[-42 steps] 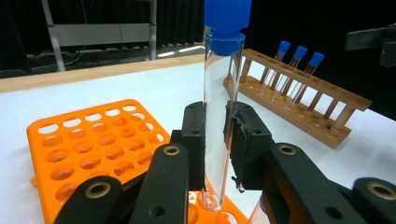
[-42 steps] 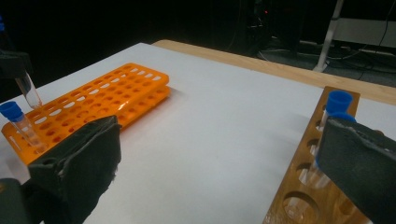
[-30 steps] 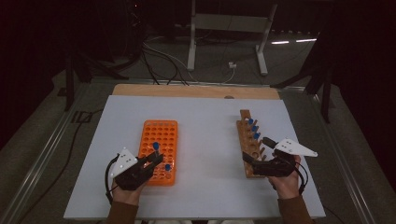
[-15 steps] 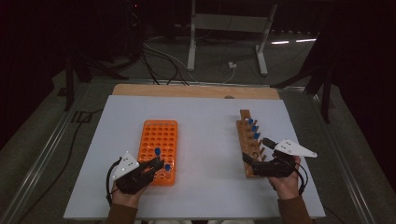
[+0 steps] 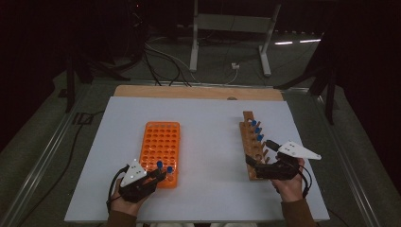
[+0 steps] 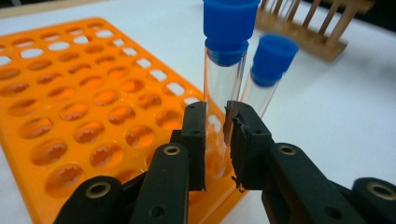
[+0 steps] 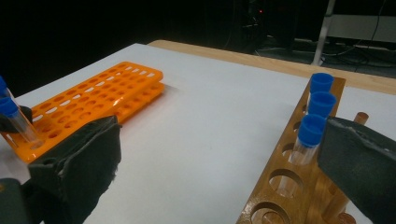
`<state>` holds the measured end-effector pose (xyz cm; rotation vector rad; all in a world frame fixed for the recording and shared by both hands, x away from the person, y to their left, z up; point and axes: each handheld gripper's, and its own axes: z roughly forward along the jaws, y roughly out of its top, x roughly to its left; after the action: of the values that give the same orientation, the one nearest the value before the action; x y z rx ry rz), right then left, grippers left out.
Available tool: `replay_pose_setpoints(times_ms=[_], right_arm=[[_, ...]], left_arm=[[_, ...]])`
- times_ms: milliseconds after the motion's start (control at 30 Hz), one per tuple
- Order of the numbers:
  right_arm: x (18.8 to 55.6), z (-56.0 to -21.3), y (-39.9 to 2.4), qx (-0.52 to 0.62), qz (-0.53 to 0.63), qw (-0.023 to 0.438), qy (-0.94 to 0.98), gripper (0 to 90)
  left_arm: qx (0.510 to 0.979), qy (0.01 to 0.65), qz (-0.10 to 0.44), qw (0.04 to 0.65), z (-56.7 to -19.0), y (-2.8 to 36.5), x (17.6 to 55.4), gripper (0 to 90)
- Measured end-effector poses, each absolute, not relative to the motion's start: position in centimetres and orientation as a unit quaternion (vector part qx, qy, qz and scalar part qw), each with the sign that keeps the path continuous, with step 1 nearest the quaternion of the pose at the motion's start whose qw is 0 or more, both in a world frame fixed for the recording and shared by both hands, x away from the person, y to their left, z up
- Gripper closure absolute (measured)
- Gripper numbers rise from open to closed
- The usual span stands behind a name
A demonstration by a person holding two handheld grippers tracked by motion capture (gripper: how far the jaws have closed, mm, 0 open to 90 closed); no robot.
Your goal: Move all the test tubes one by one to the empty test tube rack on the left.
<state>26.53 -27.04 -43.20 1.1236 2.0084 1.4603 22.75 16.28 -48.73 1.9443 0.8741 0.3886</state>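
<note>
Left claw (image 5: pixel 161 176) closed on a clear test tube (image 6: pixel 223 93) with a blue cap, pads pressing its glass on both sides. Tube stands upright at the near right corner of the orange rack (image 5: pixel 160 144); lower end looks seated in a corner hole, though the pads hide the hole itself. A second blue-capped tube (image 6: pixel 267 74) stands in the orange rack just beside the held one. Orange rack lies flat on the white bench (image 5: pixel 208 123). Well to the right of the orange rack: wooden rack (image 5: pixel 250 142), three blue-capped tubes (image 7: pixel 317 109) upright in a row. Right claw (image 5: pixel 255 166) open at the wooden rack's near end, jaws wide, nothing between them.
</note>
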Motion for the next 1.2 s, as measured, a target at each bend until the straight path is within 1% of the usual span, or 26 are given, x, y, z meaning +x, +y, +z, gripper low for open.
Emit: replay_pose_setpoints(times_ms=[367, 667, 867, 933, 1100, 1200], right_arm=[[26.51, -43.35, -26.96, 0.403, 0.525, 0.203, 0.722, 0.0], [26.51, -43.44, -26.87, 0.401, 0.524, 0.203, 0.723, 0.0], [26.56, -43.53, -26.7, 0.4, 0.524, 0.202, 0.724, 0.0], [26.57, -43.54, -26.63, 0.401, 0.523, 0.2, 0.725, 0.0], [26.68, -43.6, -26.6, 0.4, 0.523, 0.201, 0.725, 0.0], [26.74, -43.56, -26.72, 0.401, 0.524, 0.202, 0.724, 0.0]], left_arm=[[0.813, 0.35, 0.156, 0.439, -49.07, 16.04, 22.84, 78.4], [0.821, 0.335, 0.17, 0.43, -49.13, 15.72, 22.43, 78.3], [0.817, 0.34, 0.167, 0.434, -49.16, 15.8, 22.41, 77.6], [0.814, 0.343, 0.156, 0.442, -49.2, 15.86, 22.44, 73.9], [0.812, 0.346, 0.149, 0.445, -49.14, 16.14, 22.56, 64.3], [0.81, 0.346, 0.146, 0.451, -49.01, 16.37, 22.49, 60.4]])
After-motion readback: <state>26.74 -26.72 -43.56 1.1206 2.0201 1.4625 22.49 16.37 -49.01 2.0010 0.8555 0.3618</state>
